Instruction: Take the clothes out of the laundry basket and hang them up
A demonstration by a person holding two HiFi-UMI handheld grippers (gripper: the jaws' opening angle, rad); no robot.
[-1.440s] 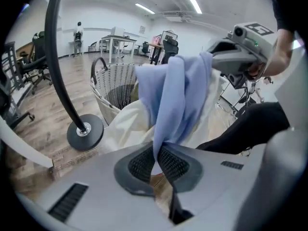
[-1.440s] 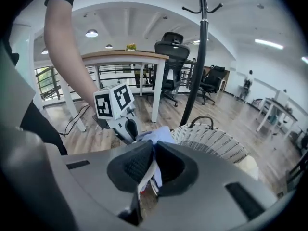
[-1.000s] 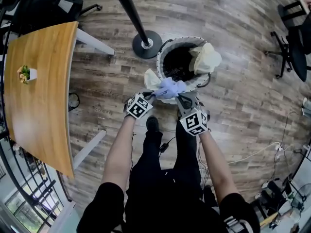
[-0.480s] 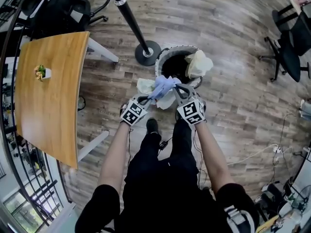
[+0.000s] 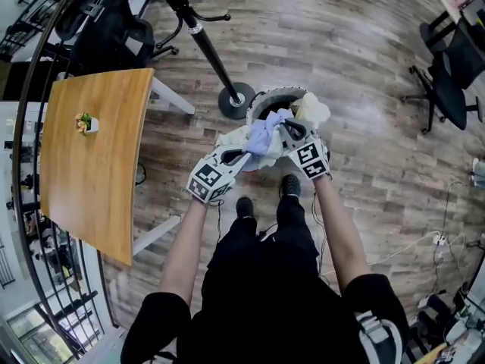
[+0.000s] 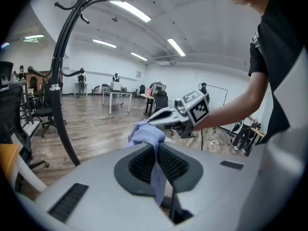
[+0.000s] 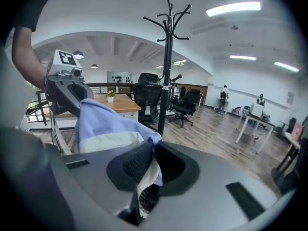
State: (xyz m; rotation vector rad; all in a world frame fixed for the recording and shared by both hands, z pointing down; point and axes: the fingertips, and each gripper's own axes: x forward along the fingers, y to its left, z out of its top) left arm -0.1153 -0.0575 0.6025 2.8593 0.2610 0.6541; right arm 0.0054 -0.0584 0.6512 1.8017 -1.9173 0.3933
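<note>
Extraction: left gripper [image 5: 244, 155] and right gripper [image 5: 285, 128] are clamping the lilac garment [image 5: 264, 134] between them; next, reaching the coat stand [image 5: 204, 41].

We see bright, even indoor light in all three views. We note ceiling light strips [image 6: 129, 9] as source, whitish and slightly blown out in both gripper views. We see soft sheen on wooden floor [image 5: 356, 67], shadows faint and short. We find strong fisheye bend: coat stand [image 6: 61, 90] pole bows, table [image 5: 91, 158] edges curve, black vignette rings both gripper views. We see grey bodies of left gripper [image 6: 157, 147] and right gripper [image 7: 153, 147] soft, out of focus, pale blue garment [image 7: 103, 121] likewise; far room fairly sharp
</note>
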